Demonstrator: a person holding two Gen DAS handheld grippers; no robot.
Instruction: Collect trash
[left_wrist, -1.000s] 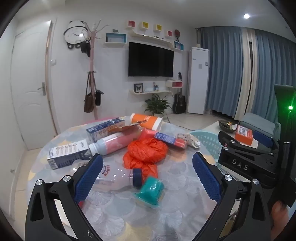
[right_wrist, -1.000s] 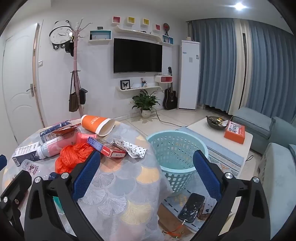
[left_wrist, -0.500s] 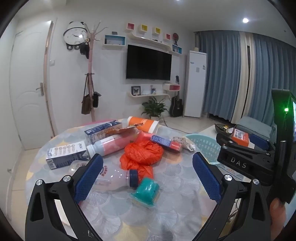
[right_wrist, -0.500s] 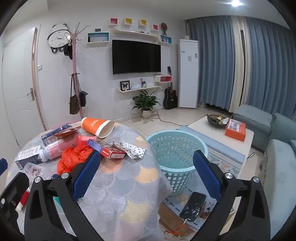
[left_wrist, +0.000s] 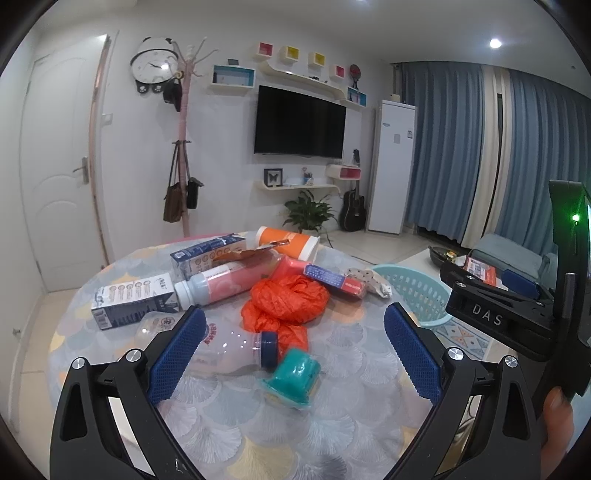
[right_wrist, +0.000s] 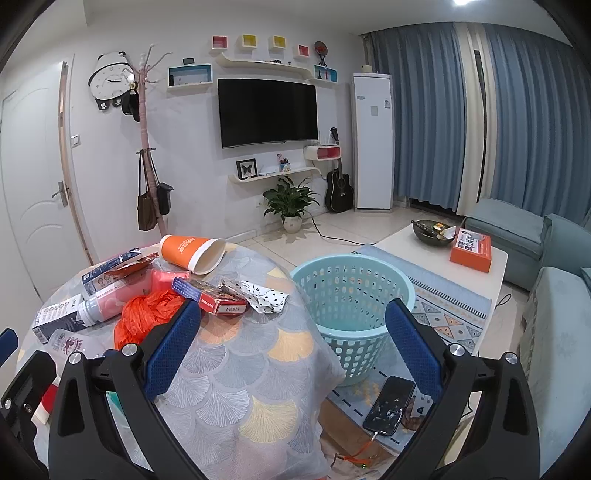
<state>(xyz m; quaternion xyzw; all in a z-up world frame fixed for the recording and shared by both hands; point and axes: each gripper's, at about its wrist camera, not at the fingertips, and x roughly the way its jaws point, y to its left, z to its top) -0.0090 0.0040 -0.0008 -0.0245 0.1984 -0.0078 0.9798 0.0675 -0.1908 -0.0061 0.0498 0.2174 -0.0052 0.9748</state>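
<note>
Trash lies scattered on a round table (left_wrist: 332, 417): an orange plastic bag (left_wrist: 286, 301), a clear bottle with a dark blue cap (left_wrist: 236, 345), a teal cup (left_wrist: 293, 374), a pink bottle (left_wrist: 225, 282), two milk cartons (left_wrist: 133, 299), an orange paper cup (right_wrist: 192, 253), a red-blue box (right_wrist: 212, 297) and crumpled dotted paper (right_wrist: 264, 291). A light blue laundry-style basket (right_wrist: 351, 291) stands on the floor right of the table. My left gripper (left_wrist: 291, 349) hangs open over the near table. My right gripper (right_wrist: 291, 347) is open too, between table edge and basket.
A phone (right_wrist: 389, 404) on a cable lies on the rug by the basket. A low white coffee table (right_wrist: 476, 273) with an orange box (right_wrist: 471, 249) and sofas (right_wrist: 554, 295) fill the right side. A coat stand (right_wrist: 146, 147) stands at the back wall.
Both grippers have risen and pulled back slightly, so the table trash sits lower and smaller in view. Nothing was picked up; both stay open.
</note>
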